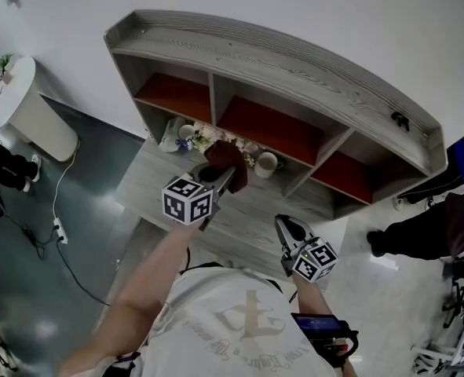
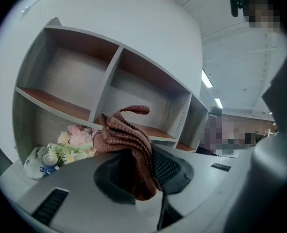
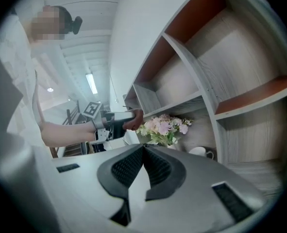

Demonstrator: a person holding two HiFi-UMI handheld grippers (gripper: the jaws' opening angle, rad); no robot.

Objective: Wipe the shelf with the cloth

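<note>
- 1 shelf [image 1: 294,63]: grey wood-grain boards and a curved top. The upper row has 3 open compartments, each with a red-brown floor. A wide grey lower board runs below them.
- 1 cloth [image 2: 129,141]: brown, coarse knit, bunched, with a loop sticking up. It sits in the left gripper [image 2: 144,173], whose jaws are clamped on it, with the fabric hanging down between the ribbed black pads.
- In the head view the cloth [image 1: 230,163] is above the lower board, in front of the middle compartment, between the flowers and the mug. Can't tell whether it touches the board.
- 1 right gripper [image 3: 143,150]: jaws pressed together with nothing between them. It is held back by the board's front edge, to the right of the left gripper.
- 1 bunch of flowers [image 3: 163,127]: pink and white blooms with green leaves, on the lower board.
- 2 cups: a white mug [image 3: 200,152] with a handle, right of the flowers, and a small white cup with blue marks [image 2: 48,160], left of them.
</note>
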